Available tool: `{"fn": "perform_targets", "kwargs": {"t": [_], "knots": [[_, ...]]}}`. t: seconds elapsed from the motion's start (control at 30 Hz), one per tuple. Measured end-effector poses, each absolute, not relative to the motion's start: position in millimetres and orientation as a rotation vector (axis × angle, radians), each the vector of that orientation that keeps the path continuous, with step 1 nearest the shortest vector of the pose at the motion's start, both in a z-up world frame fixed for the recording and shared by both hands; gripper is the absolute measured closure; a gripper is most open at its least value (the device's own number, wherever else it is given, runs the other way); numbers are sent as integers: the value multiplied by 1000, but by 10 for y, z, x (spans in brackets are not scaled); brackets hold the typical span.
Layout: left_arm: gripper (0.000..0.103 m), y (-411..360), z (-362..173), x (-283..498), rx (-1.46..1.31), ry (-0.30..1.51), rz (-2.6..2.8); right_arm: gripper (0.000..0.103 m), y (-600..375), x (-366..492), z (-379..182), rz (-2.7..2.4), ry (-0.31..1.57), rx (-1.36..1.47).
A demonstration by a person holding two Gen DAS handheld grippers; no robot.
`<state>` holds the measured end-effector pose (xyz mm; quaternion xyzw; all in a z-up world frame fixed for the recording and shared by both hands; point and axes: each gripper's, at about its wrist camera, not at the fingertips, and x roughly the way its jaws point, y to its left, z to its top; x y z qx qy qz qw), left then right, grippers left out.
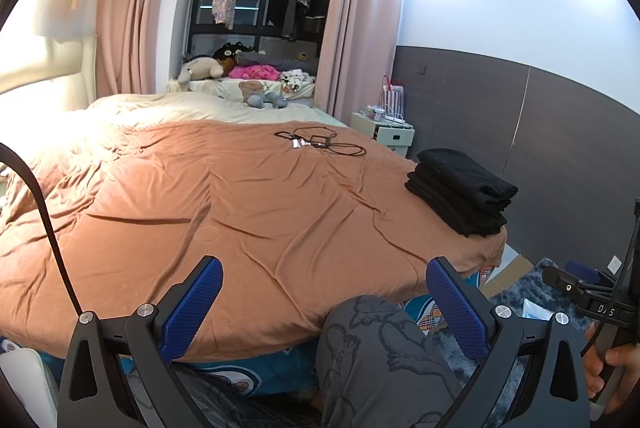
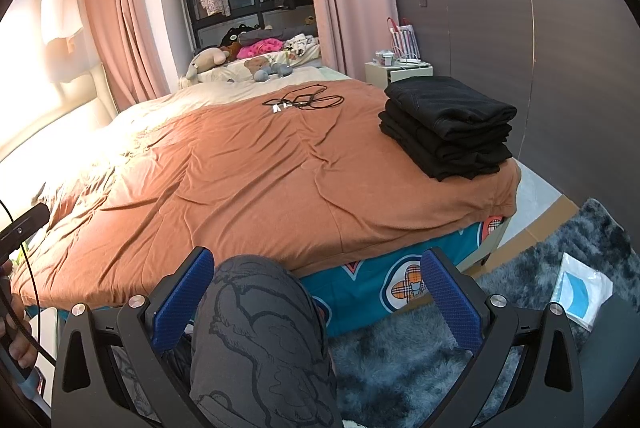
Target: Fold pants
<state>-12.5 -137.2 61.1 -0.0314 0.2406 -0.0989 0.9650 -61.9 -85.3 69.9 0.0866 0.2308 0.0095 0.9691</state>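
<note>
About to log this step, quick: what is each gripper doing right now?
Left gripper: jaws open, holding nothing.
Right gripper: jaws open, holding nothing.

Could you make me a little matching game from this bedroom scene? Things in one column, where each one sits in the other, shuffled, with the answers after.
Things:
1. stack of folded black pants
2. tangled black cable
3. plush toys
4. white plastic bag

Places:
A. on the grey shaggy rug
B. at the far end of the bed, by the window
C. on the bed's near right corner, on the orange duvet
D. middle of the duvet, farther back

Pairs: 1-C, 2-D, 3-B, 4-A
</note>
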Motion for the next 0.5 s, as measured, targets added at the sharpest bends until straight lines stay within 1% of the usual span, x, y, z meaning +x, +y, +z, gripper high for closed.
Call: {"fn": "perform_targets", "kwargs": {"t": [0.5], "knots": [[0,-1351,644,-157,-58,487,-210,0,-870,-647,665,19,468,188]]}}
